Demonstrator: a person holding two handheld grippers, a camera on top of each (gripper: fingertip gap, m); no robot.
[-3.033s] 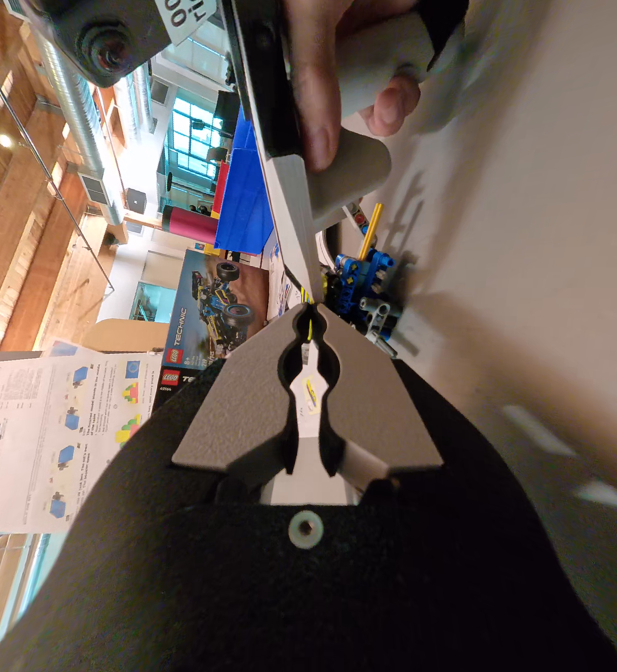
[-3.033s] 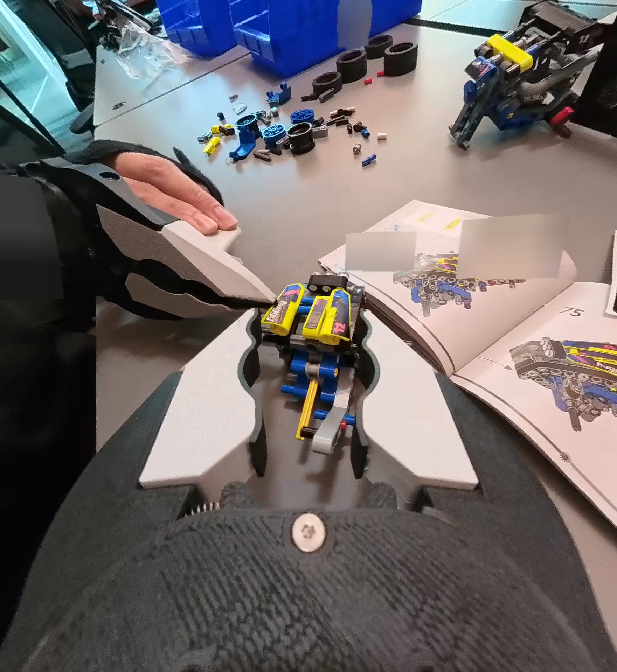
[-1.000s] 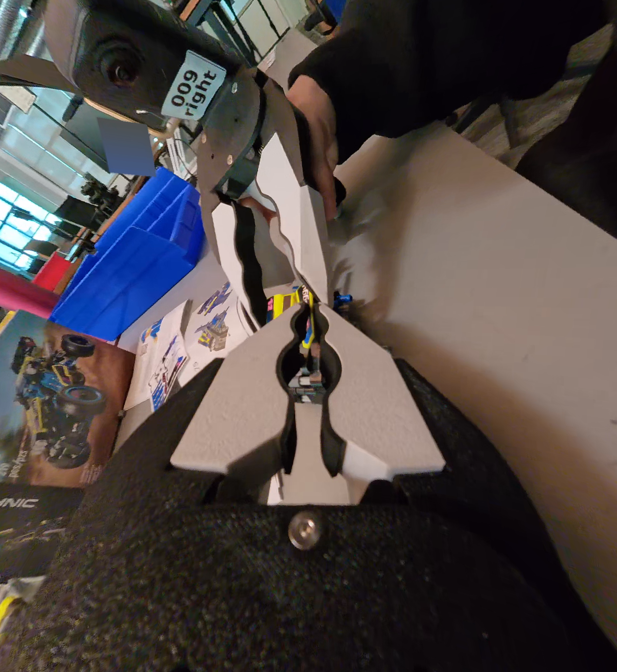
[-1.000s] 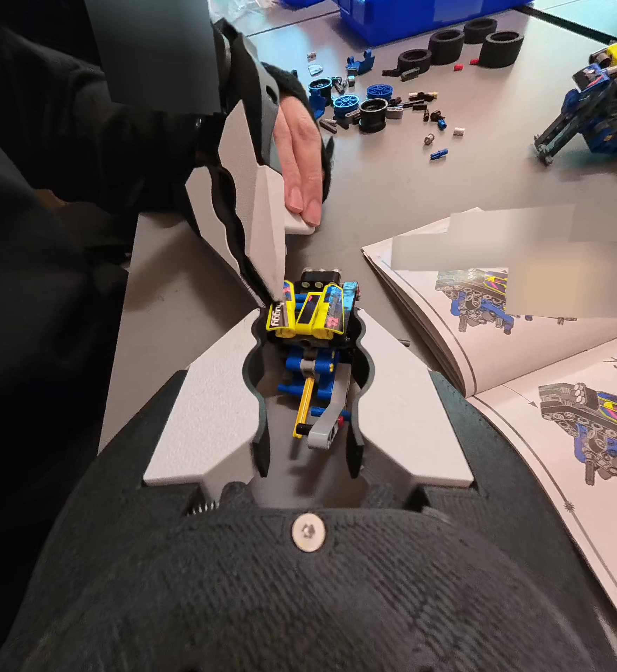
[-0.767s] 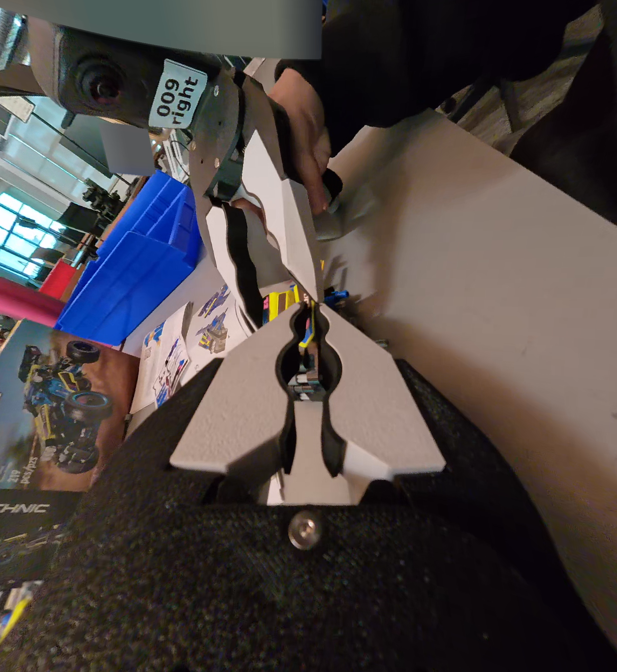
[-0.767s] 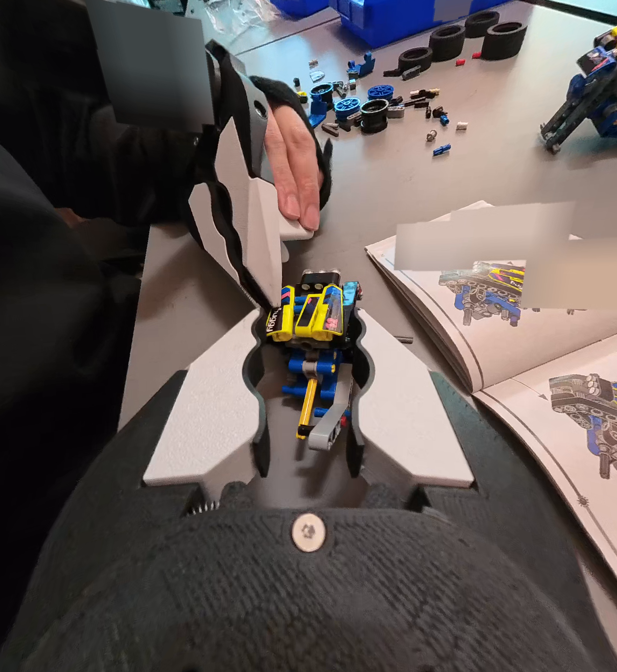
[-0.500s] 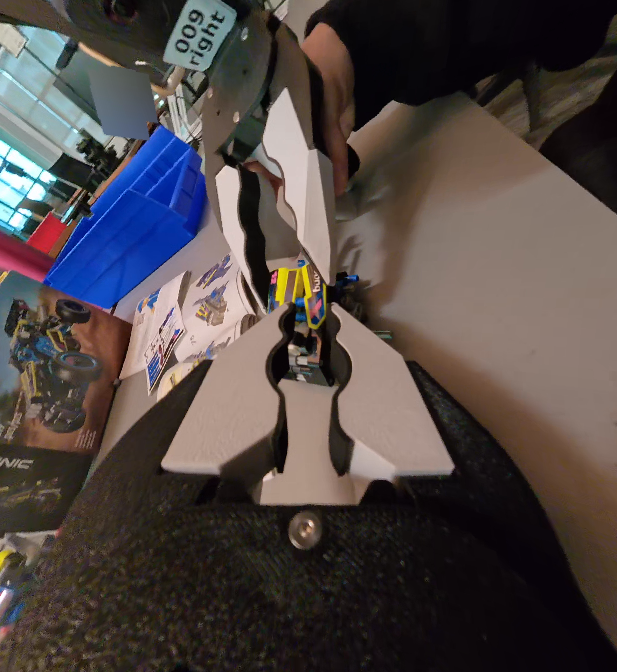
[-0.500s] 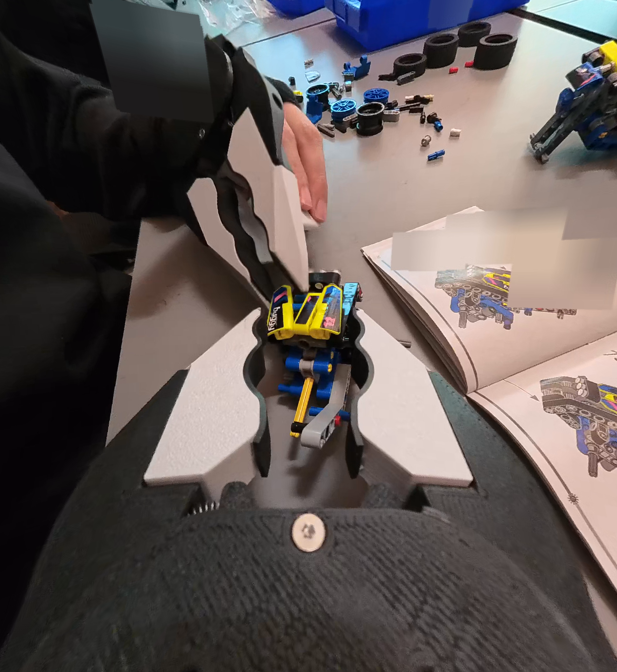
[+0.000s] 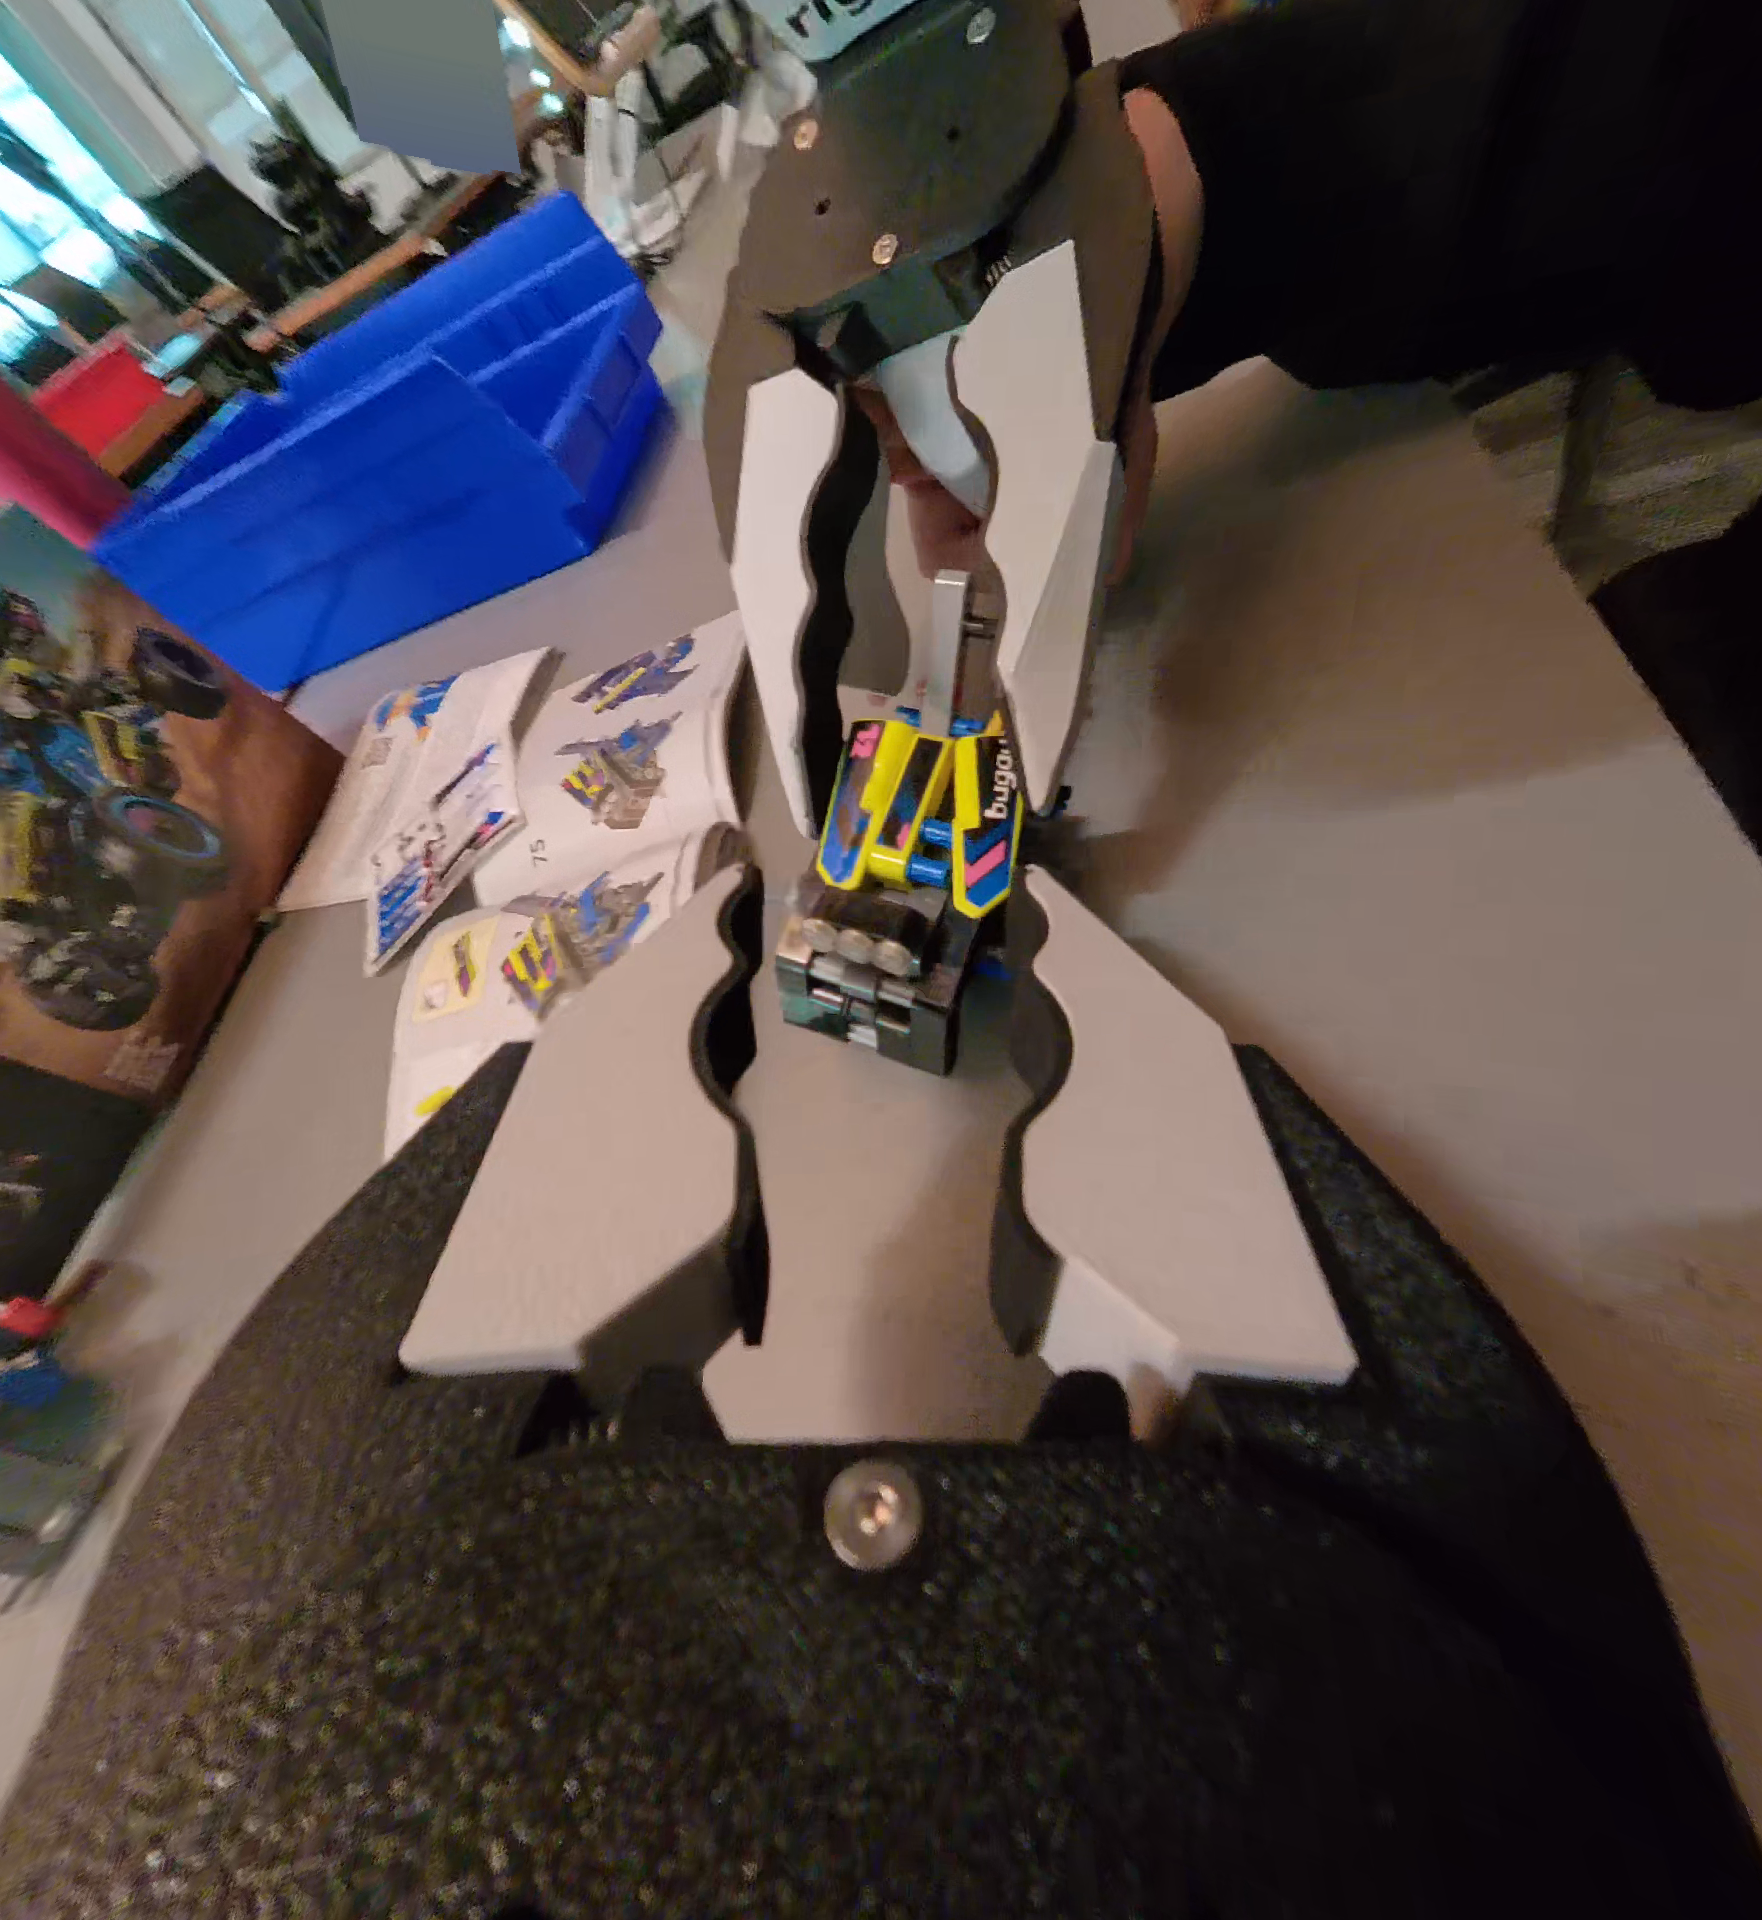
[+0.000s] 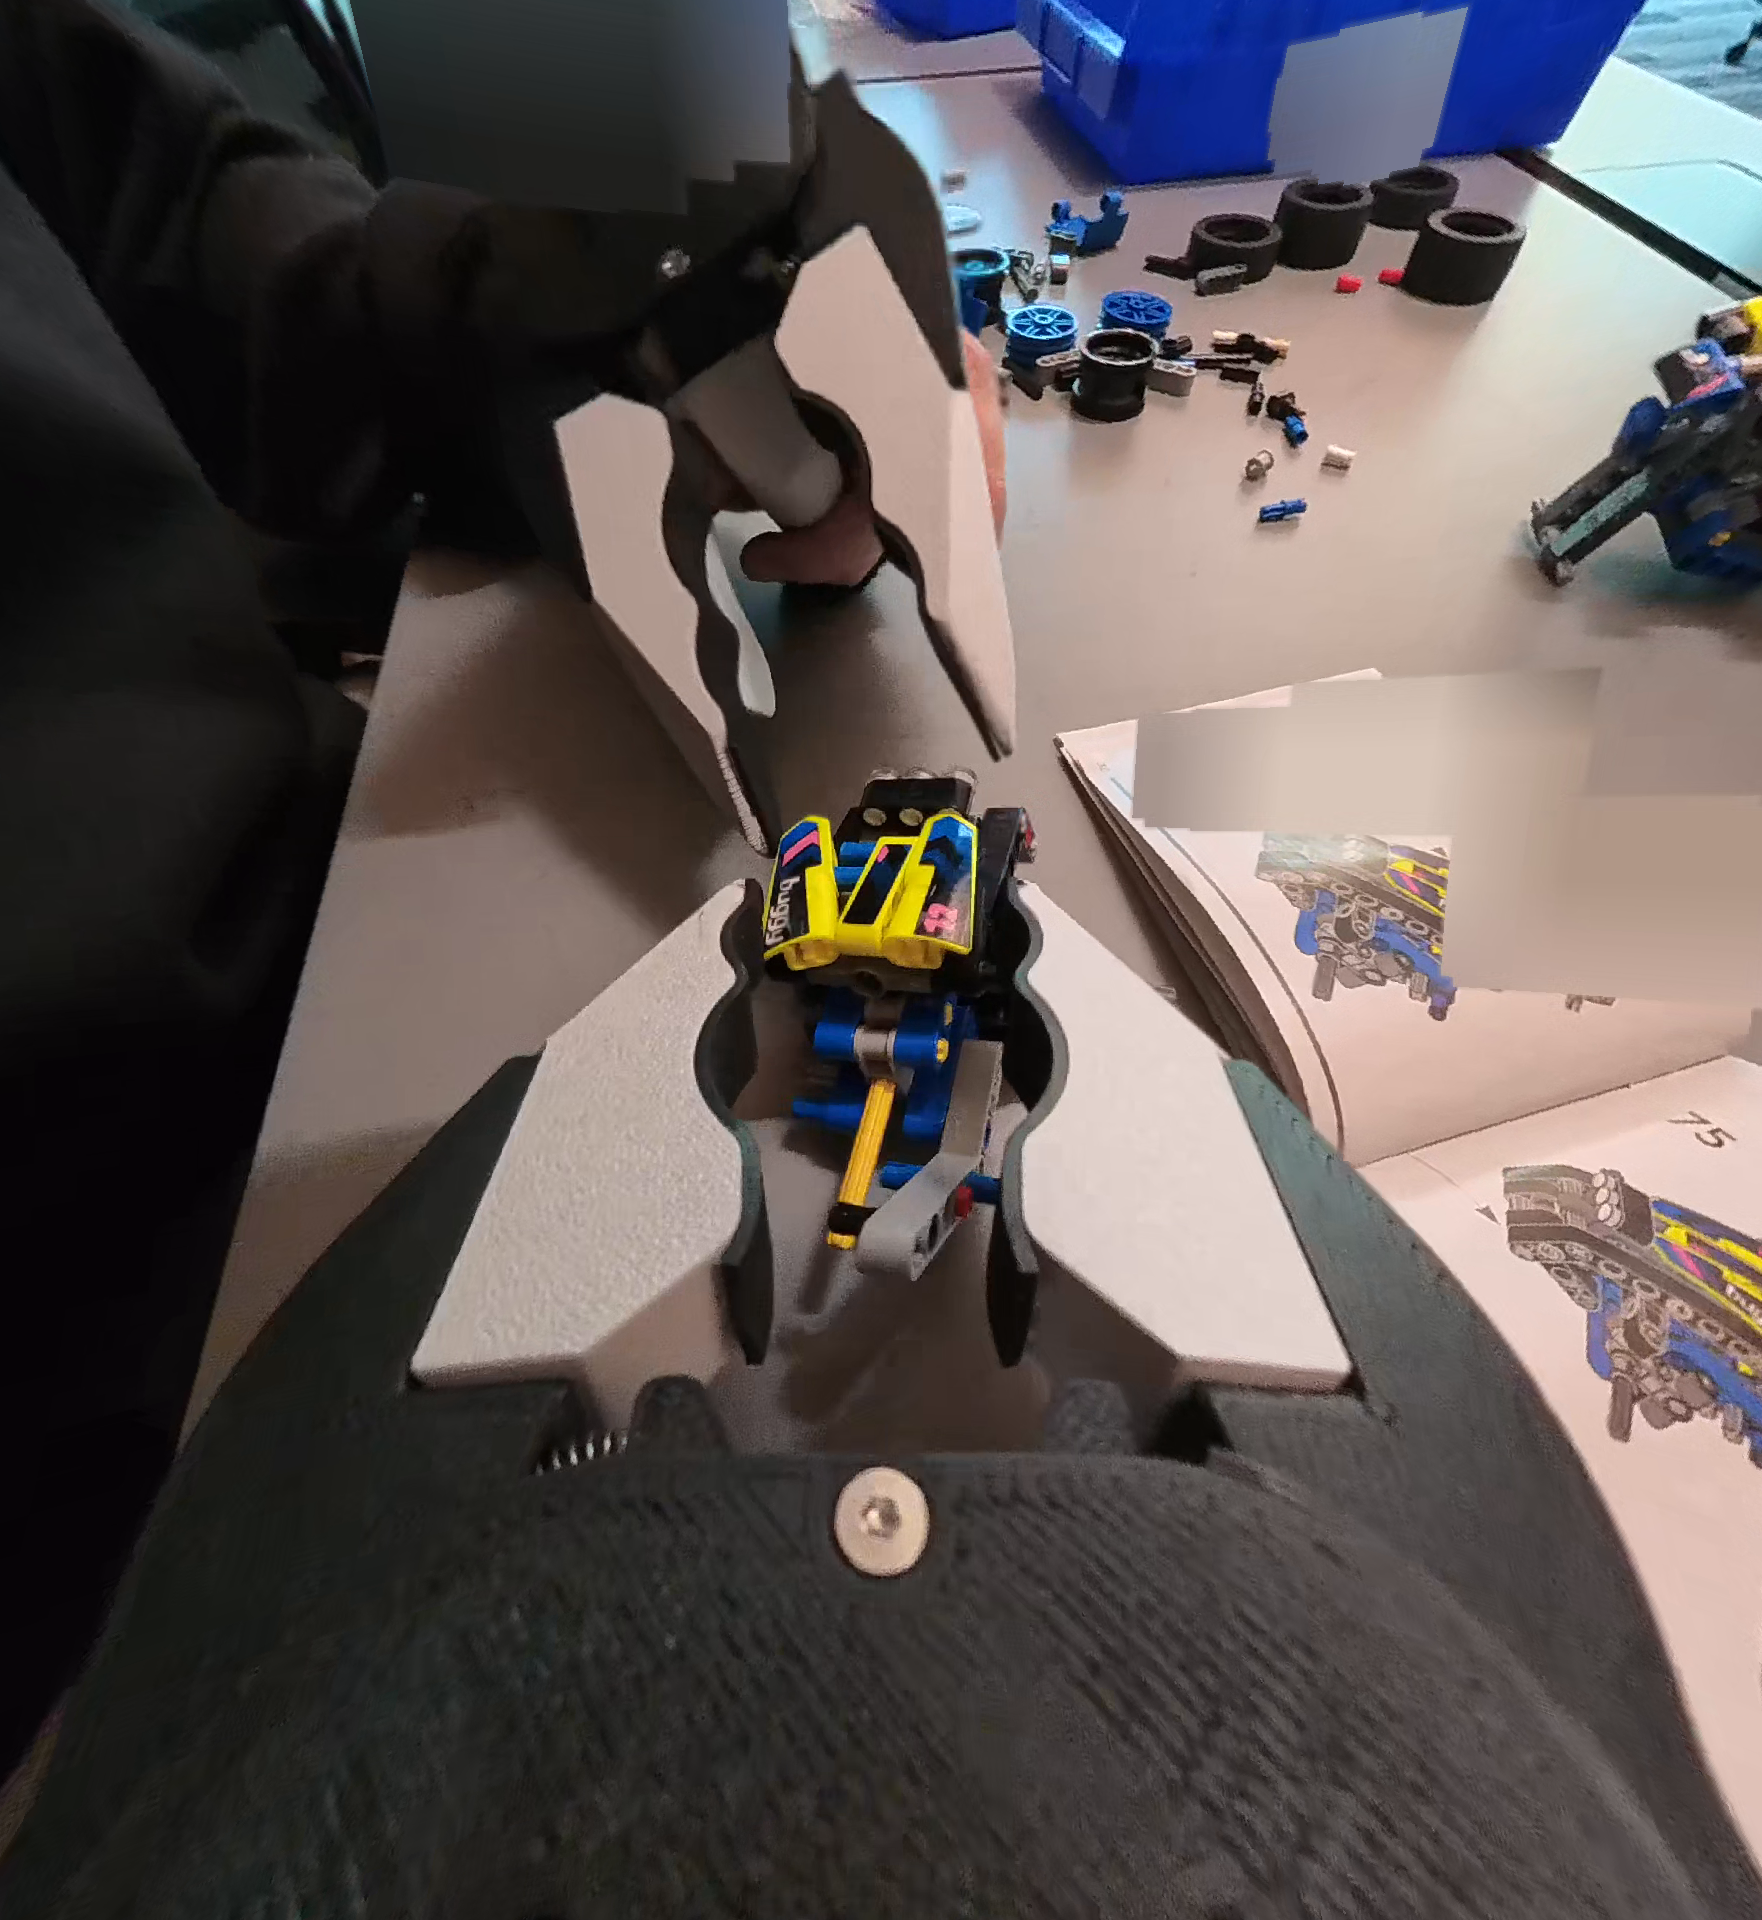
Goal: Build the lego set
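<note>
Right gripper [image 10: 882, 920] clamping both fingers on a yellow, blue and black brick model [image 10: 882, 914], holding it just above the grey counter [image 10: 503, 831]. Left gripper [image 9: 882, 914] gaping wide, straddling the model's black end without pressing it. Open instruction booklet [image 10: 1479, 935] lying alongside.

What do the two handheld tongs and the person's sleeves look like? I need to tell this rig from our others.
Both tongs, left and right, have two pale grey wedge-shaped fingers with wavy black inner pads, on a rough black body with a silver screw in the middle. The right one carries a round dark plate with small screws and a white label. The person wears black sleeves.
</note>
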